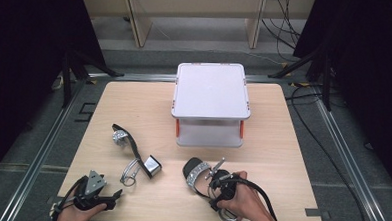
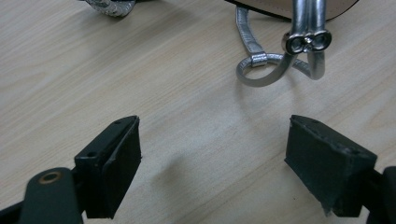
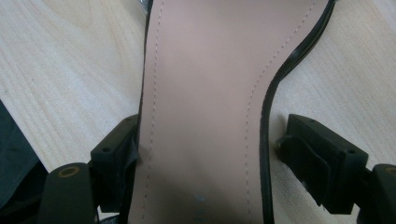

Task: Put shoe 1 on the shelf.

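Beige insole of the high-heeled sandal [image 3: 201, 93] on the desk [image 1: 282, 144] runs lengthwise between the right hand-held gripper [image 3: 210, 158]'s wide-open jaws, left pad touching, right pad just clear; not yet gripped.

No readable text, label, brand or number anywhere in these views.

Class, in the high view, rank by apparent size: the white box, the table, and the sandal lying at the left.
1. Table
2. White box, though it stands taller, nearer the camera
3. Left sandal
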The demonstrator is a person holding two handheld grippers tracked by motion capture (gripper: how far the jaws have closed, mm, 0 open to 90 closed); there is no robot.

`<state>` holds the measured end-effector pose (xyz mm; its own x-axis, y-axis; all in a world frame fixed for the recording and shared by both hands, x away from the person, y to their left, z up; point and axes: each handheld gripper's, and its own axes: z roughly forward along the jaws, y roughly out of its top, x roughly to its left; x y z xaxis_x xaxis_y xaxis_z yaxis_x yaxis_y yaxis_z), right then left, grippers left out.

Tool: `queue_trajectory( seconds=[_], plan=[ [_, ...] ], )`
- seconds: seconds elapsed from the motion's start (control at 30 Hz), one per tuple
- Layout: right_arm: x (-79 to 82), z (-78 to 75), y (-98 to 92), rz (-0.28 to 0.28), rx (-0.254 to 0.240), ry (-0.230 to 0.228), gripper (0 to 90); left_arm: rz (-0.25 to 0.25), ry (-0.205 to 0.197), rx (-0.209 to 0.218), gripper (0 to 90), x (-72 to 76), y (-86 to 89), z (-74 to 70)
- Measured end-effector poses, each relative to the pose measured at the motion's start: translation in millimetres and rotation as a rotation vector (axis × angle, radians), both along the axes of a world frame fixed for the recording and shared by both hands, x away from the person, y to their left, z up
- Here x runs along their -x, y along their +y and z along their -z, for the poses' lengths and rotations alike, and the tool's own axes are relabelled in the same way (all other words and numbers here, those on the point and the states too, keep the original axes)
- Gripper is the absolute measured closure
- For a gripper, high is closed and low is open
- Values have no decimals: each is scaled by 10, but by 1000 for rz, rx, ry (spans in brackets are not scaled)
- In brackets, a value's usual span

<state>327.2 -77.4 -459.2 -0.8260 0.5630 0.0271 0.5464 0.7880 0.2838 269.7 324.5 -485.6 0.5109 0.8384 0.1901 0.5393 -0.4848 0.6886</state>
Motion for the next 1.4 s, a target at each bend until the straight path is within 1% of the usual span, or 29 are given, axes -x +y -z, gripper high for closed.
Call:
queue_trajectory(
  seconds=[0.07,0.2,0.23,0.27,0.3,0.37,0.4,0.47,0.53,0.57,0.6,0.63,0.7,0.77,0.8,0.83,0.87,0.9,0.93,1.03,1.07,1.13,1.17,1.23,1.27,1.3,1.33,1.37,1.4],
  plan=[
    [22,4,22,7,20,-11,239,2,-1,-2,178,3,-1,-3],
    [26,1,20,5,21,-11,261,1,0,1,178,0,-2,-3],
    [22,0,17,-15,16,-18,290,3,0,0,178,0,-2,-1],
    [41,-10,28,-15,16,-15,333,-1,5,6,178,6,-4,0],
    [60,-22,35,-21,10,-11,389,9,-1,-5,178,-2,6,-3],
    [76,-33,37,-43,0,-18,416,7,-1,-9,178,2,8,-6],
    [84,-30,30,-35,-8,-19,417,0,0,10,178,12,-5,0],
    [68,-27,8,-37,-29,-19,419,12,-12,-1,178,7,-1,-5],
    [63,-43,-11,-25,-38,-12,423,5,-11,1,178,10,-2,-4],
    [50,-49,-26,-34,-51,-17,427,5,-11,1,178,10,-2,-4],
    [41,-56,-39,-31,-63,-26,430,-3,-12,34,179,17,-15,8],
    [39,-64,-47,-17,-71,-29,431,-3,-12,34,179,17,-15,8],
    [27,-68,-51,-20,-84,-32,431,-5,-11,29,179,19,-14,4],
    [5,-124,-62,-17,-122,-42,431,-7,-6,18,179,18,-10,5],
    [-1,-151,-67,-18,-138,-37,431,4,-13,4,179,11,1,-3],
    [-1,-151,-67,-18,-138,-37,431,4,-13,4,178,11,1,-3],
    [-6,-215,-72,-18,-169,-46,431,-6,-10,17,178,17,-6,3],
    [-16,-239,-70,-27,-183,-54,431,10,-3,3,179,10,7,-4],
    [-9,-275,-61,-8,-188,-48,431,10,-3,3,179,10,7,-4],
    [-28,-334,-40,-17,-207,-55,431,-6,-6,1,179,17,6,-6],
    [-55,-399,5,-32,-215,-66,431,-9,-9,7,178,14,5,-1],
    [-81,-473,70,-29,-224,-88,431,-9,-8,9,179,14,5,0],
    [-106,-510,107,-54,-233,-99,431,-7,-9,10,178,12,6,1],
    [-145,-610,193,-62,-258,-101,432,-7,-9,9,178,13,9,0],
    [-166,-656,240,-69,-261,-119,432,-6,-9,10,179,13,8,0],
    [-172,-713,293,-66,-277,-118,431,-5,-8,10,178,12,7,0],
    [-206,-769,335,-95,-287,-140,432,-9,1,18,179,16,3,3],
    [-206,-769,335,-95,-287,-140,432,-9,1,18,179,16,3,3],
    [-237,-877,435,-78,-340,-133,432,-4,-5,20,178,20,3,-2]
  ],
)
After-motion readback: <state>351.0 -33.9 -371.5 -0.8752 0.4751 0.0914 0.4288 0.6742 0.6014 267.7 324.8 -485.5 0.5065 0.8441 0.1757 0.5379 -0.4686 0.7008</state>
